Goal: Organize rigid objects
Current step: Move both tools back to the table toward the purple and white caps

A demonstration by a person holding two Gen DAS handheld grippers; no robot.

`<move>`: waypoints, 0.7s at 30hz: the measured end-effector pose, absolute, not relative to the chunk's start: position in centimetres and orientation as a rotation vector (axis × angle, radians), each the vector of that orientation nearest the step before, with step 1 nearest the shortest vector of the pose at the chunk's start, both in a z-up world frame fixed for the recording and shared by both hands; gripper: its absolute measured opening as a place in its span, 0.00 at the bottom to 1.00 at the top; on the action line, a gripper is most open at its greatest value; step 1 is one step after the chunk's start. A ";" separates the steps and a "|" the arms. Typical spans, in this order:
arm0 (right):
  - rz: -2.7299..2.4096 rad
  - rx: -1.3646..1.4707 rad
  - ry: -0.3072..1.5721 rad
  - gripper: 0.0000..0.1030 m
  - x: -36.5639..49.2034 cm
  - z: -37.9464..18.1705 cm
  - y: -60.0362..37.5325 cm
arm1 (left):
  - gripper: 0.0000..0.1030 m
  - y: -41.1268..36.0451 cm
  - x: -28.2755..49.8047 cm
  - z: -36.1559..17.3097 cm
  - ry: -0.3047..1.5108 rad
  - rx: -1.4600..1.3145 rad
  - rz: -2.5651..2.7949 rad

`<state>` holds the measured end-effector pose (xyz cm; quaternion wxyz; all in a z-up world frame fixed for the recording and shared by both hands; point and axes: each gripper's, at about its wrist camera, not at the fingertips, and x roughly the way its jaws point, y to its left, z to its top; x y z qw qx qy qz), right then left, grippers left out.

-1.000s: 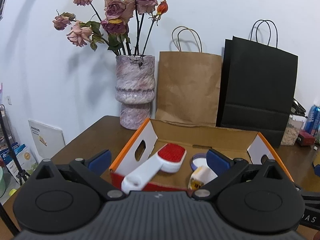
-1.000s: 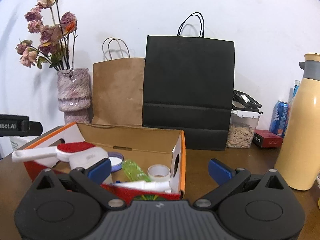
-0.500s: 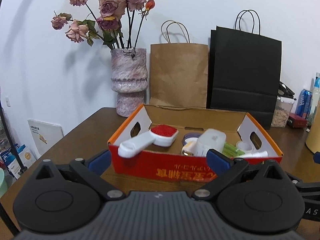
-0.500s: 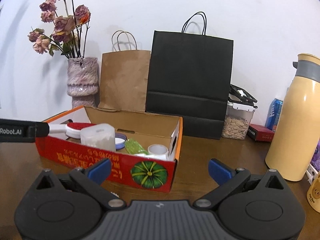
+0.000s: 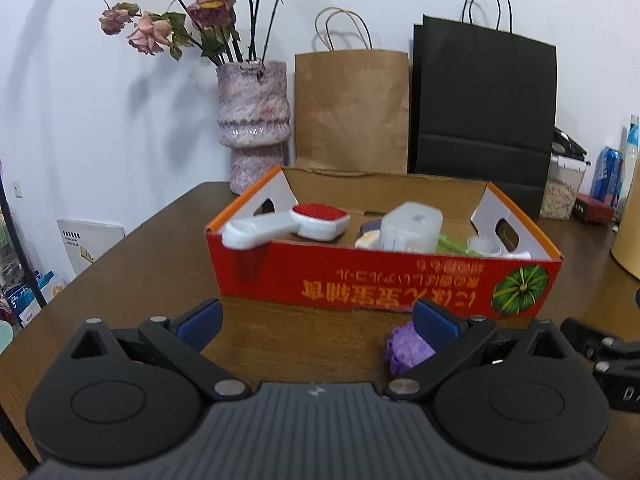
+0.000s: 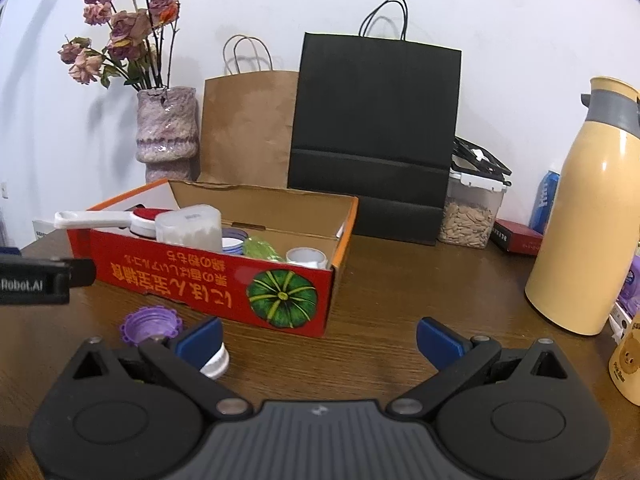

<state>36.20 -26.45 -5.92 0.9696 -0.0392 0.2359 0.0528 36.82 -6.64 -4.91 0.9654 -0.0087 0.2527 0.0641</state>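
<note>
A red cardboard box [image 5: 384,280] [image 6: 208,276] stands on the brown table, holding a white brush with a red pad [image 5: 288,226] [image 6: 116,218], a translucent plastic container [image 5: 410,226] [image 6: 190,226], a tape roll [image 6: 306,257], a green item [image 6: 260,248] and a blue-rimmed lid [image 6: 232,242]. In front of the box lie a purple scalloped cap [image 6: 150,324] [image 5: 406,350] and a white cap [image 6: 214,364]. My left gripper [image 5: 318,320] and my right gripper [image 6: 320,332] both stand open and empty, short of the box.
Behind the box stand a vase of dried roses [image 5: 254,120], a brown paper bag [image 5: 352,108] and a black paper bag [image 6: 374,136]. At the right are a seed jar [image 6: 472,216], a cream thermos [image 6: 584,232], a blue can [image 5: 608,176] and a small red box [image 6: 518,236].
Both grippers have drawn back from the box, so its red front and the table before it show now. The purple and white caps have come into view.
</note>
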 end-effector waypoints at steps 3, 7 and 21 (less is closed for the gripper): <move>0.100 -0.085 0.496 1.00 36.4 -6.3 -27.0 | 1.00 -7.2 37.0 -5.6 0.538 -0.001 0.117; 0.082 -0.087 0.528 1.00 37.1 -7.1 -28.0 | 1.00 -8.2 37.4 -6.6 0.566 0.029 0.081; 0.020 -0.041 0.606 1.00 38.7 -9.1 -29.3 | 1.00 -10.2 39.6 -8.9 0.654 0.100 0.034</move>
